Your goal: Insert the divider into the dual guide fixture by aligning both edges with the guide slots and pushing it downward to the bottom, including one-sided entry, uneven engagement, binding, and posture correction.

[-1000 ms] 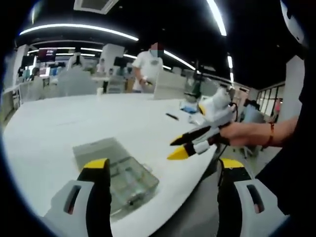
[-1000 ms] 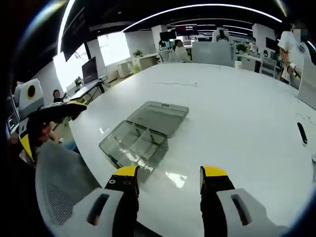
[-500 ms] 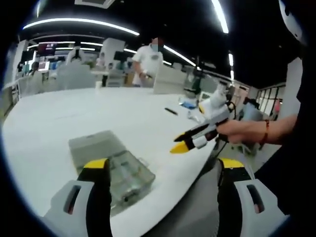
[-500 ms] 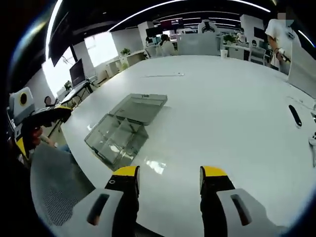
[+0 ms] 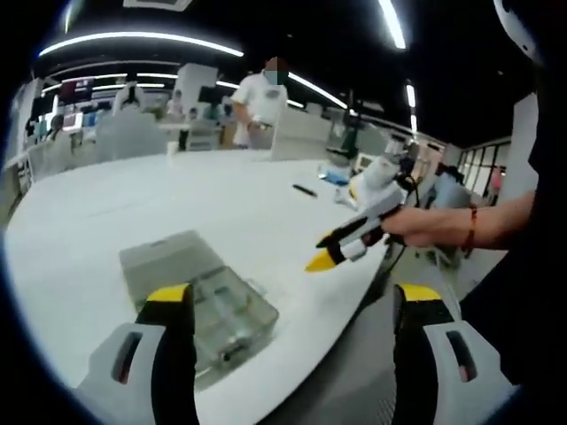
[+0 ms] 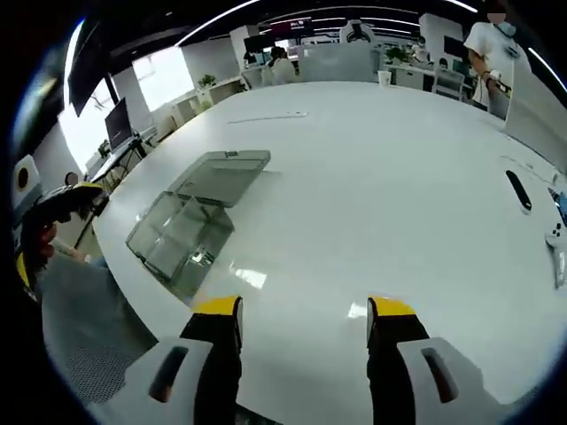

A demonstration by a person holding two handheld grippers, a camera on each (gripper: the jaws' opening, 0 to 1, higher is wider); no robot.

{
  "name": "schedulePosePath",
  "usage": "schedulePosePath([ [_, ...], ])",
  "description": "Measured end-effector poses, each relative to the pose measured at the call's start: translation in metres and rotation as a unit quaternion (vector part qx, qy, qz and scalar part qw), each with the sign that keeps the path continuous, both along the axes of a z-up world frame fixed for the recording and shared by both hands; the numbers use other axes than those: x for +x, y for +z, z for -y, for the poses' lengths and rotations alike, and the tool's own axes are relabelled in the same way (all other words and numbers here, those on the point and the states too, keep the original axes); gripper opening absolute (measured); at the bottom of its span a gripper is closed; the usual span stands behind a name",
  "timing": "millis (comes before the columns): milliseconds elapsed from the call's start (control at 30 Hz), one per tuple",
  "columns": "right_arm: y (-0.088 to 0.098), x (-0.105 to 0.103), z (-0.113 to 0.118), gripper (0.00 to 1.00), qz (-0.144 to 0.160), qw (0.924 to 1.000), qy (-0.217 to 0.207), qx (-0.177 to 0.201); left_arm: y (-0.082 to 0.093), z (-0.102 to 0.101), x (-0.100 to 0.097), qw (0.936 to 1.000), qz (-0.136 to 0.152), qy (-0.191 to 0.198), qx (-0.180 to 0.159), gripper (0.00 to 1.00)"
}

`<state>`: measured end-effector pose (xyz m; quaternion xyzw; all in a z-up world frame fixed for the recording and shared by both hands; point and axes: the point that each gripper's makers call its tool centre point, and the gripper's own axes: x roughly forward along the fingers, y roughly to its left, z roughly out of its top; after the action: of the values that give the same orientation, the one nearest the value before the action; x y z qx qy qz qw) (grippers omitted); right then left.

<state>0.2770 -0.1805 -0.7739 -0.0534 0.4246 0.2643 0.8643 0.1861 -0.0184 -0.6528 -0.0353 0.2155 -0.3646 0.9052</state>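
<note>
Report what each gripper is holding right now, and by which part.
Nothing is held. The left gripper and the right gripper are both open with nothing between their fingers. The clear box sits untouched on the white table.

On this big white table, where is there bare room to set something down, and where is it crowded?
The widest bare patch of the white table runs from the clear box with its open lid across to the dark pen-like item. Another lies beyond the lid. It is crowded at the near-left edge around the box and along the far-right edge.
</note>
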Motion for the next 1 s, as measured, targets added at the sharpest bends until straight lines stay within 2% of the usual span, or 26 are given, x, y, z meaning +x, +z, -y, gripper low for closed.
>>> schedulePosePath([
  [167,-0.012,0.001,0.013,0.51,-0.011,0.9998,-0.005,-0.018,-0.005,-0.005,0.007,0.9999,-0.004,0.013,0.003,0.92],
  [333,-0.014,0.002,0.021,0.51,-0.010,0.9996,-0.016,-0.022,-0.006,-0.008,0.009,0.9998,-0.002,0.018,0.006,0.92],
  [400,-0.017,0.002,0.024,0.50,-0.020,0.9993,-0.020,-0.023,-0.006,-0.008,0.008,0.9998,-0.004,0.019,0.005,0.92],
  [533,-0.017,0.008,0.030,0.50,-0.016,0.9991,-0.034,-0.022,-0.007,-0.007,0.008,0.9998,-0.006,0.019,0.004,0.92],
  [633,-0.019,0.010,0.034,0.49,-0.010,0.9985,-0.037,-0.038,-0.010,-0.007,0.008,0.9997,-0.012,0.018,0.006,0.91],
  [1000,-0.034,0.009,0.049,0.47,-0.024,0.9964,-0.051,-0.063,-0.013,-0.014,0.009,0.9993,-0.017,0.031,0.009,0.90],
])
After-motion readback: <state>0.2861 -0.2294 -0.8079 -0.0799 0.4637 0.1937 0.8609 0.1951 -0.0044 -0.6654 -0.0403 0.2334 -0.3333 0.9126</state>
